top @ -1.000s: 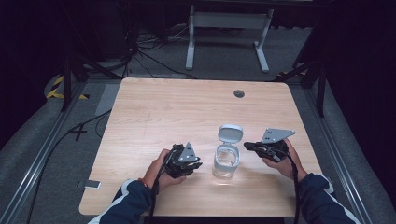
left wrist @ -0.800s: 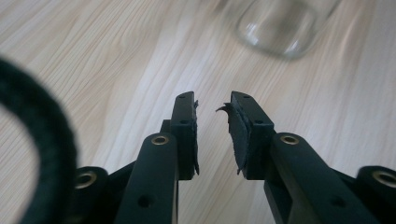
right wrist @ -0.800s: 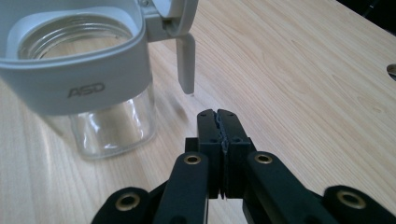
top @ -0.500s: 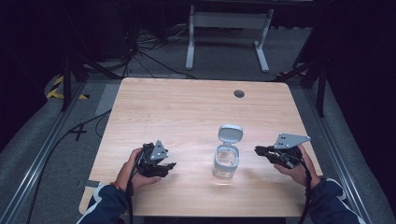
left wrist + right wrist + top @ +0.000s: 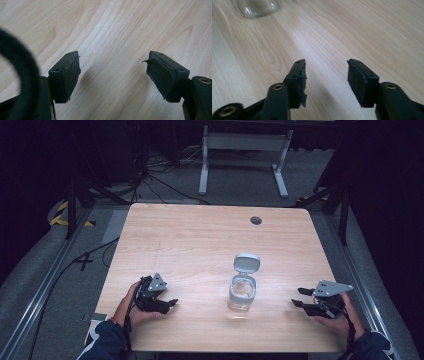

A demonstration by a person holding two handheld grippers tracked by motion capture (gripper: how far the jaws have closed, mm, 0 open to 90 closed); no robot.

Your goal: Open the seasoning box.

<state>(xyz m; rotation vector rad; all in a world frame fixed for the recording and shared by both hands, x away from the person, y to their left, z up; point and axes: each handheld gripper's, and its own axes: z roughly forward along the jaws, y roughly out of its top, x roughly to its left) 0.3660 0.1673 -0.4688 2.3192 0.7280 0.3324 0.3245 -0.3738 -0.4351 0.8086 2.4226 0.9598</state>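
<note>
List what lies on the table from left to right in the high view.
left gripper → clear jar with its flip lid open → right gripper, both grippers with jaws apart and holding nothing.

Left gripper (image 5: 113, 72) jaws spread wide, nothing between them. Worn black pads (image 5: 71, 75), edges frayed and peeling. Bare light wood table (image 5: 120, 32) underneath. Blurred black cable (image 5: 23, 72) loops across the left edge.

A light wooden table (image 5: 200, 240) with a small round hole (image 5: 256, 220) near its far edge stands on grey carpet (image 5: 45, 285). Beyond it, a white metal stand (image 5: 245, 150) and dark cables (image 5: 160, 175) sit in a dim, black-walled room.
</note>
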